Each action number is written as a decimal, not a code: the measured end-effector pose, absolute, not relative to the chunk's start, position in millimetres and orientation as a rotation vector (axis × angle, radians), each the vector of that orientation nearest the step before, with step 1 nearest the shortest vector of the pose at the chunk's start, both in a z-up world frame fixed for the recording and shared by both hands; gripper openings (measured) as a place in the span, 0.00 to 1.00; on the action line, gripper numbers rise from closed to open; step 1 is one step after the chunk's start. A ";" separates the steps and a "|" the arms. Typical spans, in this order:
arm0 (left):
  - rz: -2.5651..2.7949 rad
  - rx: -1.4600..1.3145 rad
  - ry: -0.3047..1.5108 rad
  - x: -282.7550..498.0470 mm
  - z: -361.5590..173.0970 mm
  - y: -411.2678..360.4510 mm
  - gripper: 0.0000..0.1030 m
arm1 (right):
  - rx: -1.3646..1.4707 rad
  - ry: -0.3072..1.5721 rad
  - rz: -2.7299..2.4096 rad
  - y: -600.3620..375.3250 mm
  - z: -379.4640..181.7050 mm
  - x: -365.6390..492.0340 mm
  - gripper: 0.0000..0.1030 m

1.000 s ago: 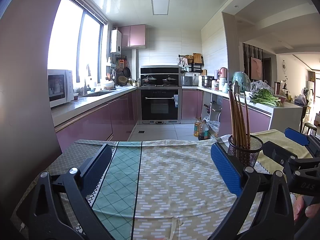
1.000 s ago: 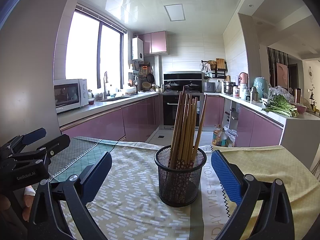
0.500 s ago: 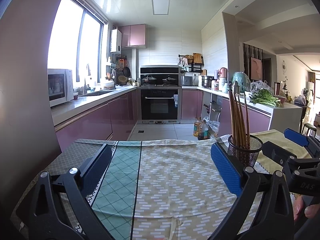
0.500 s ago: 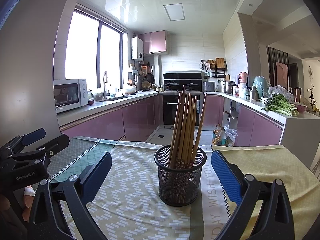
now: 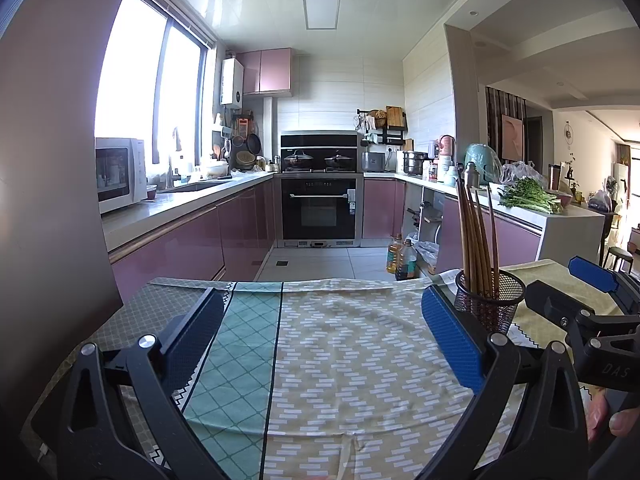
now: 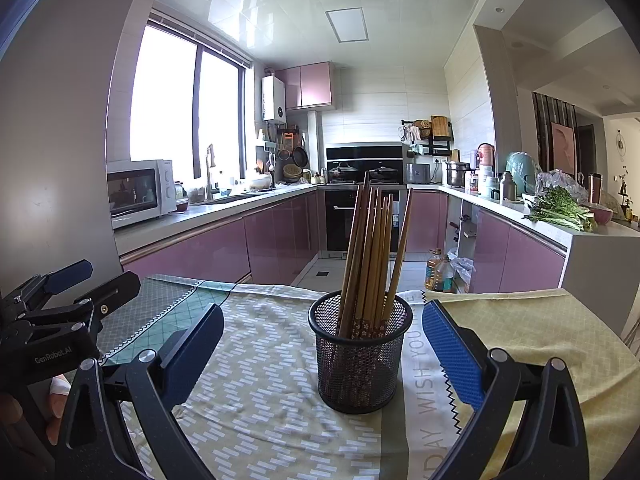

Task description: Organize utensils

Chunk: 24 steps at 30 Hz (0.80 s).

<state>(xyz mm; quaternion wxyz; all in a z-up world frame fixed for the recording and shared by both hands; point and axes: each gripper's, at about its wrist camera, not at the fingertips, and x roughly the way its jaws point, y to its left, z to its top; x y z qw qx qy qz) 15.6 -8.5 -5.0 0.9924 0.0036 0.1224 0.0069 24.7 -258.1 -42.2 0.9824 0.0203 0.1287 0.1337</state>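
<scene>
A black mesh holder (image 6: 360,356) stands upright on the cloth-covered table, and several brown chopsticks (image 6: 370,256) lean inside it. My right gripper (image 6: 320,332) is open, its blue pads a little nearer than the holder and on either side of it, touching nothing. The left wrist view shows the same holder (image 5: 490,300) and chopsticks (image 5: 476,240) to the right. Over bare cloth, my left gripper (image 5: 320,326) is open and empty. The other gripper appears at each view's edge: the right gripper (image 5: 588,304), the left gripper (image 6: 64,300).
Patterned cloths (image 5: 340,344) cover the table, with a yellow cloth (image 6: 532,332) on its right part. Beyond the table's far edge are the kitchen floor, purple cabinets (image 6: 224,248) and an oven (image 5: 318,208). A person's fingers (image 5: 616,420) hold the right gripper's handle.
</scene>
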 end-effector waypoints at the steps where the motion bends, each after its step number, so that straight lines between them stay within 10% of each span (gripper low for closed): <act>1: 0.013 0.007 0.245 15.7 -5.2 -8.6 0.95 | 0.041 0.258 0.268 -258.0 -42.0 24.7 0.93; 24: 0.012 0.003 0.247 15.9 -5.2 -8.7 0.95 | 0.044 0.261 0.262 -254.8 -43.1 24.5 0.93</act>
